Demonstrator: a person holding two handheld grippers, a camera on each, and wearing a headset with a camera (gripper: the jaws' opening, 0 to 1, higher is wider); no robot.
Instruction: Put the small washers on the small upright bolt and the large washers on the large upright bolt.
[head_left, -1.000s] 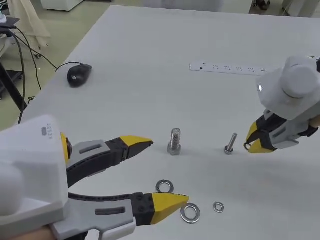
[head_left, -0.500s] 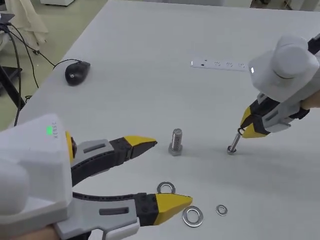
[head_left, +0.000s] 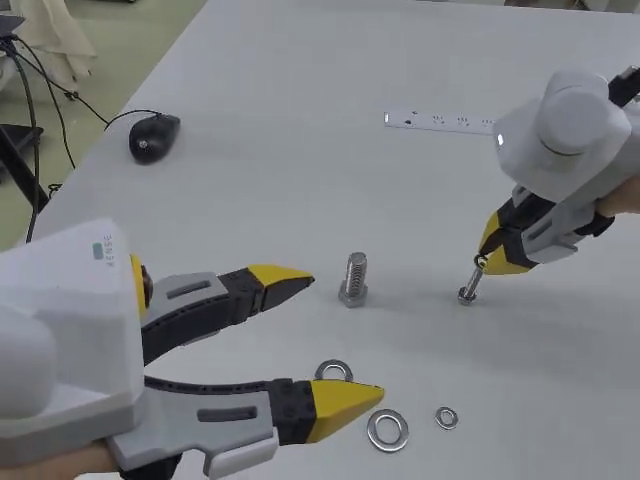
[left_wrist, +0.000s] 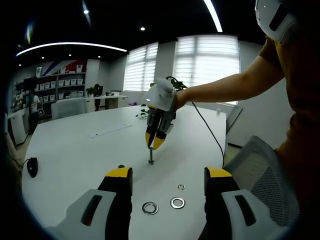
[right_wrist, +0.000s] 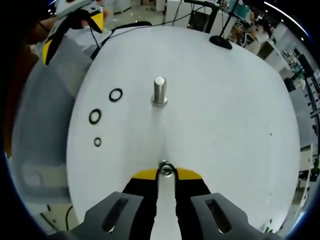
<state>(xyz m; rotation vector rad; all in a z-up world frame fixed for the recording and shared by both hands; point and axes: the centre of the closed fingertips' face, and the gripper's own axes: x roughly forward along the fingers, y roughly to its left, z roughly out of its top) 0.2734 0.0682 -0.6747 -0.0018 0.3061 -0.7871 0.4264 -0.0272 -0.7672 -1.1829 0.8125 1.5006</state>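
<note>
White workbench is stretching toward a bright office, a black computer mouse (head_left: 153, 140) lying near its left edge. Toward the near edge the left gripper (head_left: 338, 338) is hovering, jaws wide apart, beside two large flat steel washers (head_left: 387, 429) and a loose small steel washer (head_left: 446, 417). Mid-surface, the large upright steel bolt (head_left: 352, 278) is standing bare. Rightward, the right gripper (head_left: 487, 262) is pinching a second small steel washer (right_wrist: 166, 170) by its rim at the tip of the small upright steel bolt (head_left: 468, 290). These rings are looking light, stiff and slick; lying flat, they are probably calling for an edge grip.
</note>
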